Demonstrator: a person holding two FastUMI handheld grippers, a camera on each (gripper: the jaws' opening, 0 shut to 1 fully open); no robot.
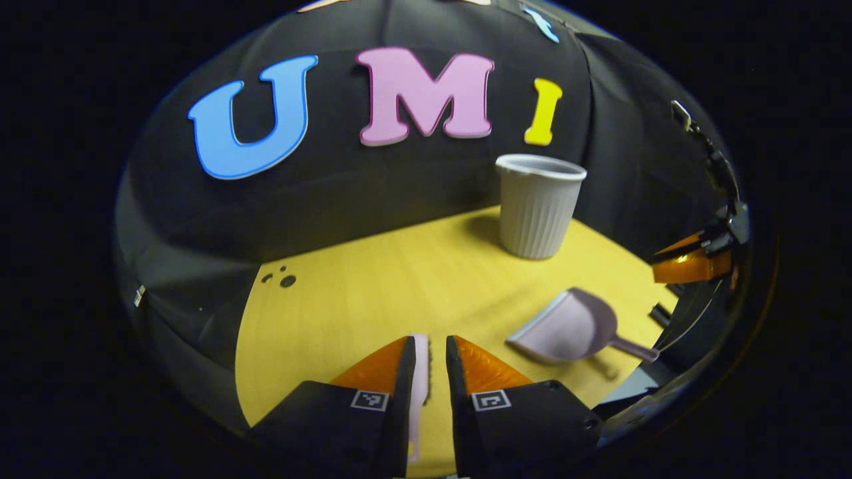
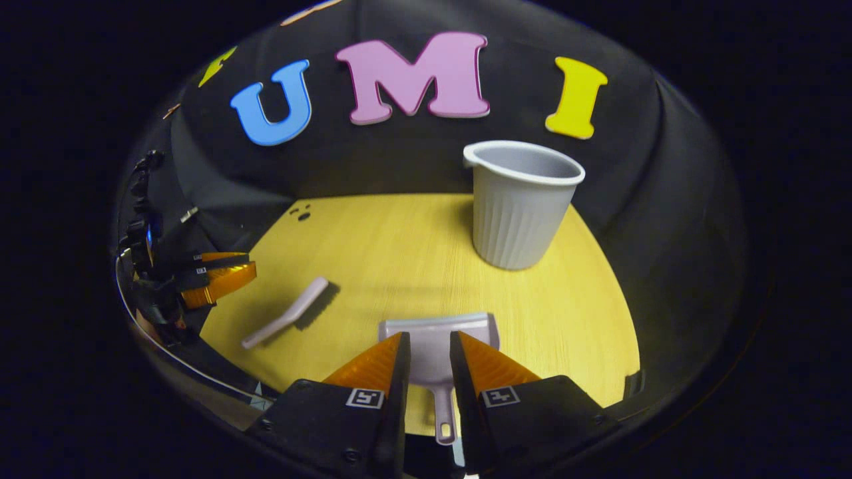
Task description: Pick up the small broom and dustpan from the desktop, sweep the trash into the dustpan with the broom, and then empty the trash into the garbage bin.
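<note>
Left gripper view: left claw (image 1: 430,352) stands narrowly parted around the broom (image 1: 419,379), contact unclear. Right claw (image 2: 429,352), slightly parted, straddles the dustpan (image 2: 436,342) on the worktop (image 2: 373,239), near the bin (image 2: 519,206).

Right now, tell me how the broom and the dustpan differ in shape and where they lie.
The broom is a slim stick with a bristle edge; the dustpan is a wide scoop with a short handle. The broom lies toward the left tongs, between their open fingers in the left gripper view; the dustpan lies between the open fingers of the right tongs, nearer the garbage bin. Both are pale lilac and rest on the yellow desktop, ungrasped.
</note>
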